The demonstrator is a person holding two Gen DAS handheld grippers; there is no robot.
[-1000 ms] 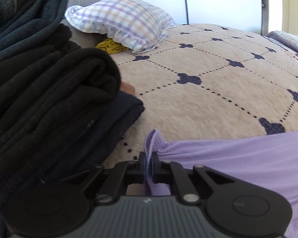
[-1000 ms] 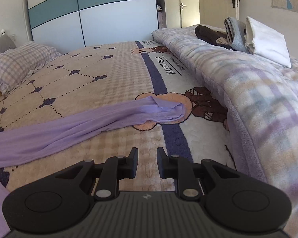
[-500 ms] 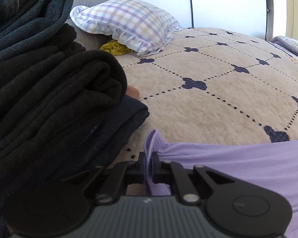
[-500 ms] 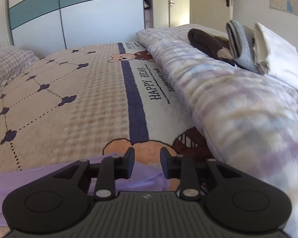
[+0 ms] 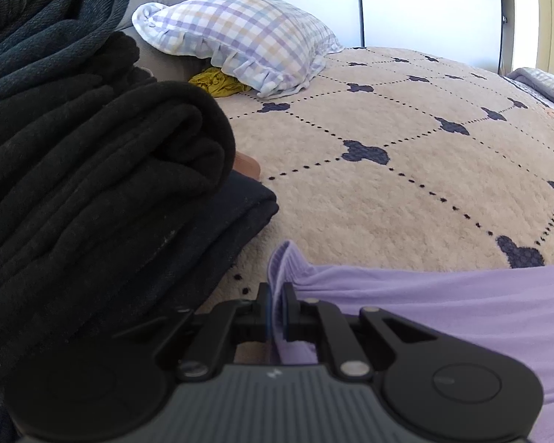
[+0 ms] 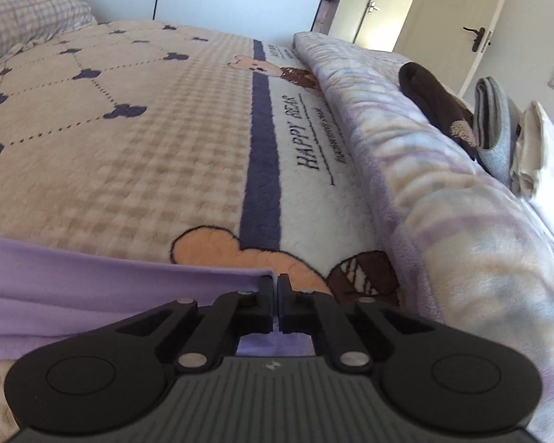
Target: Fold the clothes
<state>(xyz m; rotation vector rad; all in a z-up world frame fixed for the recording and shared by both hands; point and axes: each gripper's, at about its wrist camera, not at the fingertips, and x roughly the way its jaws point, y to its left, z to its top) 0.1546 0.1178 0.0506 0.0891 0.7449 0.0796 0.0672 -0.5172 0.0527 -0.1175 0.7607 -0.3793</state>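
- Left wrist view: the left gripper point(image 5: 276, 304) is seen clenched on a bunched end of the lilac garment point(image 5: 443, 295), which is laid across the bed point(image 5: 387, 192).
- A stack of dark folded clothes point(image 5: 92, 184) is noted just beside that end; a checked pillow point(image 5: 240, 40) lies further up the bed.
- Right wrist view: the right gripper point(image 6: 276, 295) is clamped on the garment's other end point(image 6: 92, 288), near a rolled quilt point(image 6: 461, 221).
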